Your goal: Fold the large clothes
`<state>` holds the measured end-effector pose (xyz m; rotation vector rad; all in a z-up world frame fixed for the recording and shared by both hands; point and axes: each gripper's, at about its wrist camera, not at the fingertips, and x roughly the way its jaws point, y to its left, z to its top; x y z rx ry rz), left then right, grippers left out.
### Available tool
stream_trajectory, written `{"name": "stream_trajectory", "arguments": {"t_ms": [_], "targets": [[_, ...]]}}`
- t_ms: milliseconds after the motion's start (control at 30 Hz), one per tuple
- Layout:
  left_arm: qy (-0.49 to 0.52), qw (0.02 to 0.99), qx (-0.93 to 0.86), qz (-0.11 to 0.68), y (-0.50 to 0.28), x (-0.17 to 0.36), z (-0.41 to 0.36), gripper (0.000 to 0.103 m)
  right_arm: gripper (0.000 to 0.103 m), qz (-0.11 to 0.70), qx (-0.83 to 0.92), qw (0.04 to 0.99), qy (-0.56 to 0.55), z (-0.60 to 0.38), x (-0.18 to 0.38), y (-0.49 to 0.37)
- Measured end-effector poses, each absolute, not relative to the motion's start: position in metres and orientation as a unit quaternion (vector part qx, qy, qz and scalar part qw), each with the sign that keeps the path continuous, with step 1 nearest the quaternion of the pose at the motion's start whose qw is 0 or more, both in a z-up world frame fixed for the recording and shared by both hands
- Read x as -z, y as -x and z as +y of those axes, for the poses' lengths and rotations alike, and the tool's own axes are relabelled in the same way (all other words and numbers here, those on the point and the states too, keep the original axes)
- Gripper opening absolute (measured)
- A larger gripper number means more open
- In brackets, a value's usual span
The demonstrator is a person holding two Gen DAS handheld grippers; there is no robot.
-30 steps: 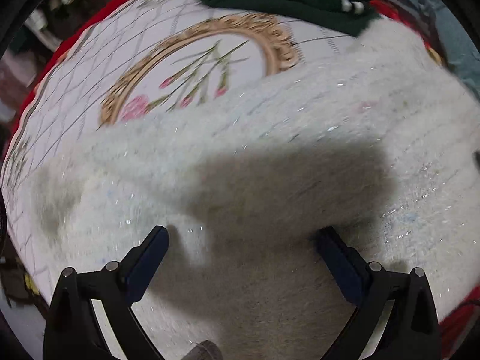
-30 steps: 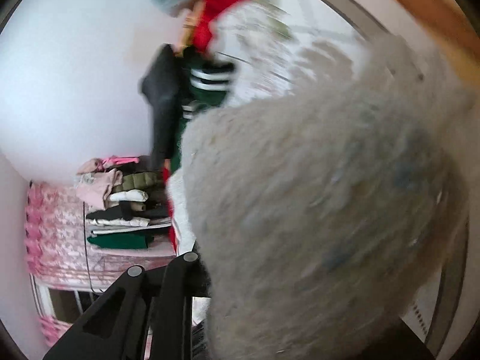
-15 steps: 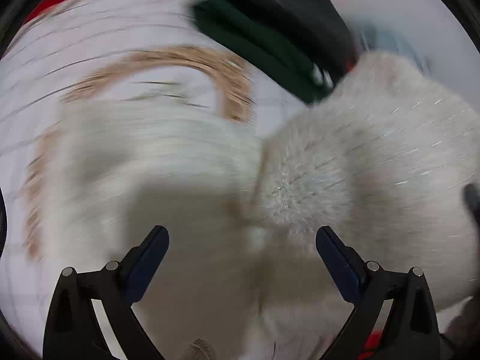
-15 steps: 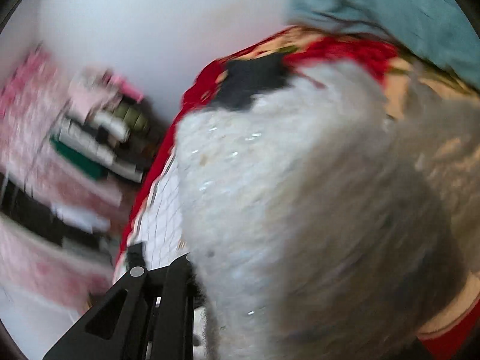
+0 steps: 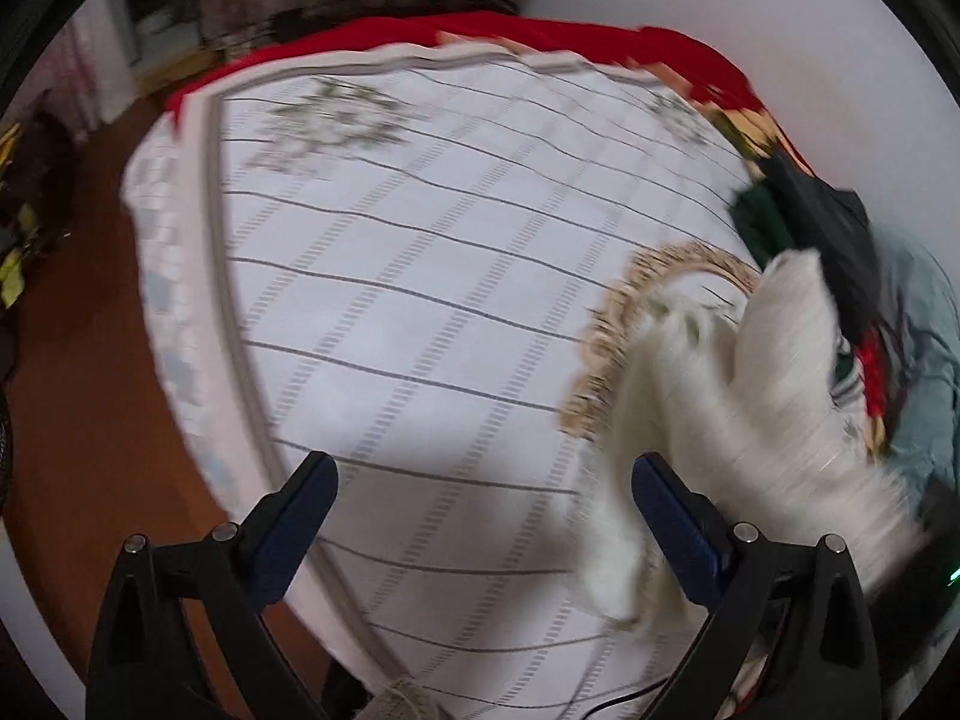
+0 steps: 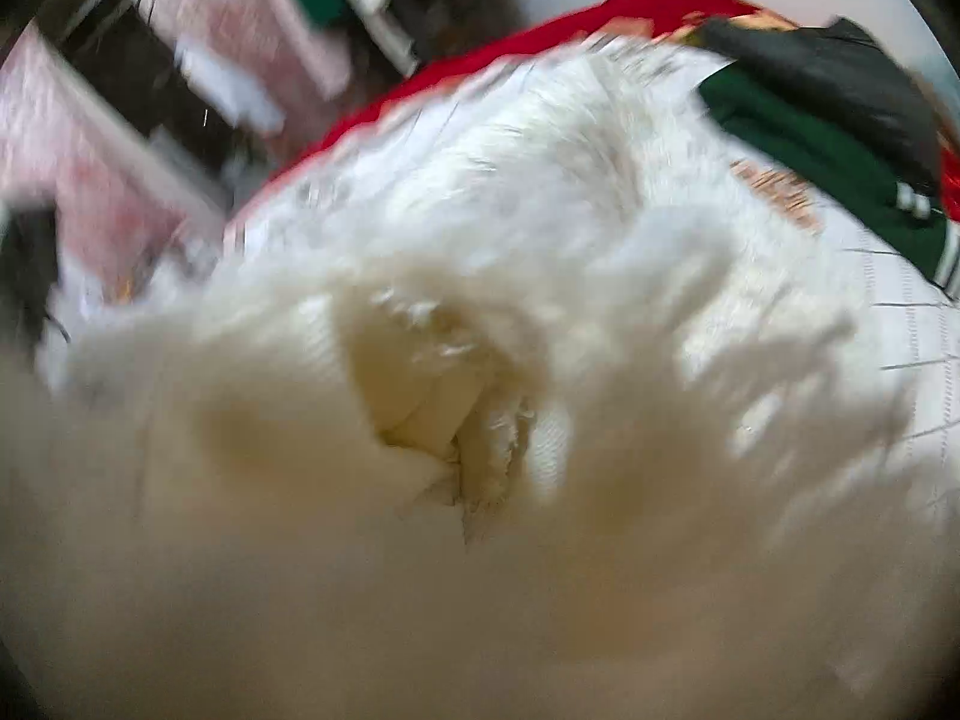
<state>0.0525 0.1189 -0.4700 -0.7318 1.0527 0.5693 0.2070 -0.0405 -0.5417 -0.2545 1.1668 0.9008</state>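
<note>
Surroundings: a dark green garment (image 5: 757,228) and a black one (image 5: 840,234) lie at the far right edge of the bed cover (image 5: 420,276), white with a grey grid; red blanket (image 5: 540,39) beneath.
Obstruction: white fluffy sweater (image 6: 480,420) fills the right wrist view, hiding the right gripper.
Sweater position: bunched at the cover's right side (image 5: 750,396), long axis unclear through blur.
Look: shaggy, cream-white.
Left gripper (image 5: 480,516): jaws spread, empty.
Right jaws: cannot tell.

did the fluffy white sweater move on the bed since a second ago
Yes. In the left wrist view the white sweater has gone from covering the gold oval on the bedspread to bunched at its right.
</note>
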Motion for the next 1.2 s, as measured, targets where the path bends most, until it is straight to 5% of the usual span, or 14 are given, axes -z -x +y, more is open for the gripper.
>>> {"name": "stream_trajectory", "arguments": {"t_ms": [267,400,533,833,900,1033,1200], "targets": [[0.354,0.765,-0.288,0.455,-0.042,0.454,0.142,0.100,0.027,0.539,-0.419,0.701,0.206,-0.023,0.583,-0.189],[0.349,0.779,-0.270,0.445,-0.052,0.437,0.142,0.100,0.062,0.557,-0.448,0.677,0.172,-0.030,0.553,-0.195],[0.337,0.798,-0.239,0.439,-0.071,0.419,0.134,0.100,0.077,0.588,-0.469,0.648,0.118,-0.057,0.528,-0.188],[0.280,0.795,-0.214,0.494,-0.120,0.465,0.101,0.100,0.077,0.645,-0.348,0.680,-0.039,-0.165,0.510,-0.249],[0.262,0.782,-0.217,0.523,-0.124,0.490,0.091,0.100,0.066,0.644,-0.317,0.692,-0.070,-0.186,0.513,-0.271],[0.198,0.737,-0.242,0.600,-0.121,0.547,0.067,0.103,0.059,0.654,-0.286,0.697,-0.066,-0.186,0.526,-0.301],[0.231,0.725,-0.247,0.600,-0.109,0.567,0.073,0.103,0.054,0.693,-0.254,0.675,-0.021,-0.150,0.573,-0.321]]}}
